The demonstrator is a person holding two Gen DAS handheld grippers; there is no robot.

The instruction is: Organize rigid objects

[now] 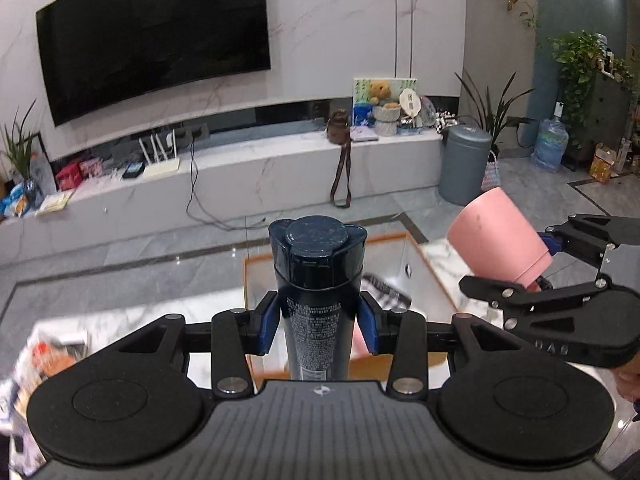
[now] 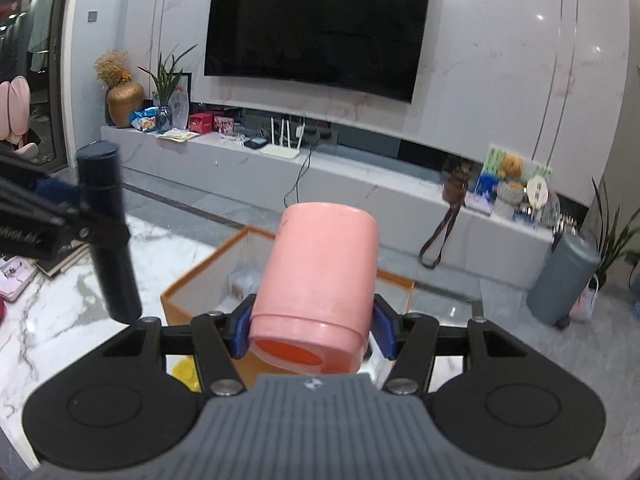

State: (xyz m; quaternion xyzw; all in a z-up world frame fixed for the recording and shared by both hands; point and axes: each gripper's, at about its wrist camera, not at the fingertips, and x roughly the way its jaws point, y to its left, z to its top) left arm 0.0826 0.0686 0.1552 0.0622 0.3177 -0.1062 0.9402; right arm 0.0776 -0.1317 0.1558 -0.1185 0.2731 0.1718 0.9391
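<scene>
Two containers were held up over an open box, one in each claw.

The left claw (image 1: 318,322) was clamped on a dark blue bottle (image 1: 316,280), held upright by its blue pads at mid-body. The right claw (image 2: 312,330) was clamped on a pink cup (image 2: 320,276), tilted with its open mouth turned toward the camera. Both were seen above an orange-rimmed box (image 2: 208,276) set on the white marble desk (image 2: 60,320). A wall-mounted television (image 2: 316,28) was seen beyond.

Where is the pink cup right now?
The pink cup is clamped in the right gripper, tilted in the air above the orange-rimmed box, right of the dark bottle.
</scene>
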